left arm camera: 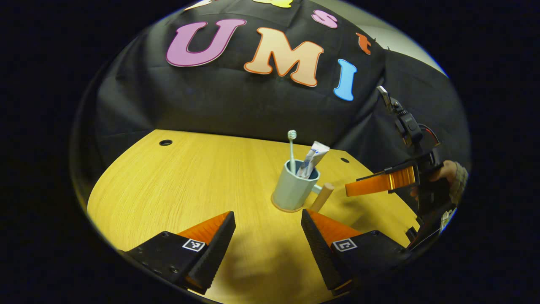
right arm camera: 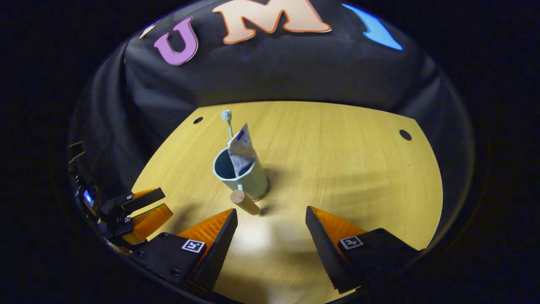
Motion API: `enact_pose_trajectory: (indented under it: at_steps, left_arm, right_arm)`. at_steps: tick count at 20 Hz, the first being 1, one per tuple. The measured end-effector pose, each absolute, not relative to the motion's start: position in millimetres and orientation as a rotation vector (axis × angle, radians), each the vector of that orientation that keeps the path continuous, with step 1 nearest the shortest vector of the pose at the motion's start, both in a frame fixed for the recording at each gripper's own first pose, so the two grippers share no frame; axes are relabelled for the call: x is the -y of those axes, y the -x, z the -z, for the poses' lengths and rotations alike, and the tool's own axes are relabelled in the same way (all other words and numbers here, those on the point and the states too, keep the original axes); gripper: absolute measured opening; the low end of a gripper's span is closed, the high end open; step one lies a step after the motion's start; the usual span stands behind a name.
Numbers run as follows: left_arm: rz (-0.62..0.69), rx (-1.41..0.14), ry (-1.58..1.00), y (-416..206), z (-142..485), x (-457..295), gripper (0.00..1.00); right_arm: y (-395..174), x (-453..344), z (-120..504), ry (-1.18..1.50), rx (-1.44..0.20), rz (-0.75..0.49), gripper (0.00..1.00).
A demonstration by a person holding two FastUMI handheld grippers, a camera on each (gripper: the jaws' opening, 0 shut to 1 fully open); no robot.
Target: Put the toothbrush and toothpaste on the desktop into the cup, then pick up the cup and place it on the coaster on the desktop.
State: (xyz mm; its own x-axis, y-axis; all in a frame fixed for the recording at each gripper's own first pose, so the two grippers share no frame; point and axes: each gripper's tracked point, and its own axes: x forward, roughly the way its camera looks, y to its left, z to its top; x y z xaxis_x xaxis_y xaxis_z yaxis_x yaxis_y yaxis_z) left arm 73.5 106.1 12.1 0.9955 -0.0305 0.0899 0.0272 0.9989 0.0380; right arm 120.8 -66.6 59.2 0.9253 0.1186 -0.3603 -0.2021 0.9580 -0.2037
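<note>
1. Your right gripper [right arm camera: 270, 236] hangs over the desk [right arm camera: 346, 160], jaws spread wide, gripping nothing.
2. The cup [right arm camera: 249, 179] stands upright ahead, holding the toothbrush [right arm camera: 228, 120] and toothpaste [right arm camera: 240, 150].
3. Your left gripper [right arm camera: 147, 207] sits far left.

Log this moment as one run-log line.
stage: cup on coaster | cup: upright, on coaster | toothbrush, toothpaste: in cup | left gripper: open, free | right gripper: open, free
</note>
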Motion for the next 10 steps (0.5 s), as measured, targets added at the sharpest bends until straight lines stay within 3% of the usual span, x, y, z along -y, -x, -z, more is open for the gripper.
enact_pose_trajectory:
  at_steps: [10]
  left_arm:
    - [-0.012, 0.248, -0.102, -50, -77, -53, 0.93]
  right_arm:
    - [-32, 134, -134, 0.069, 0.047, -0.089, 0.99]
